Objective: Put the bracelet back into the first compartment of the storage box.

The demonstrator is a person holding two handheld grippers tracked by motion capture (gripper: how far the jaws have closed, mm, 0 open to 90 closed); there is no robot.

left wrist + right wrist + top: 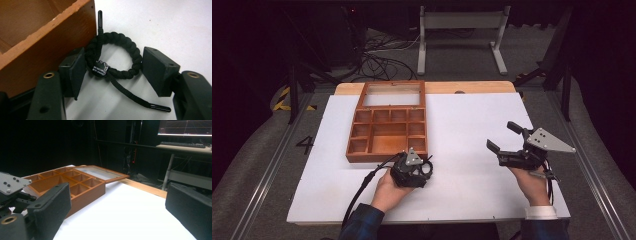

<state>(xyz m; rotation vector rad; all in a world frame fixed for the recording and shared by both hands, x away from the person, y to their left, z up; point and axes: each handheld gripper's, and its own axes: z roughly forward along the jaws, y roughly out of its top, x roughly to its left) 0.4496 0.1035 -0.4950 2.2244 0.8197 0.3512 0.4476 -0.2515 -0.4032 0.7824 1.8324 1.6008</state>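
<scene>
Black braided bracelet (113,56) between the left gripper's (113,72) fingers, barely touching; right gripper (502,137) fingers wide.

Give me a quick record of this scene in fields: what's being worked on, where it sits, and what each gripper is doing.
item: black braided cord bracelet with a dark round bead
place: flat on the white table, against the brown wooden compartment box, at its near corner
box: lid open, compartments look bare
left gripper: jaws either side of the bracelet, at its edges, grip not certain
right gripper: open, holding nothing, off to the side

sleeves: dark blue, white right cuff | grippers: black, grey three-cornered plates, black cables
</scene>
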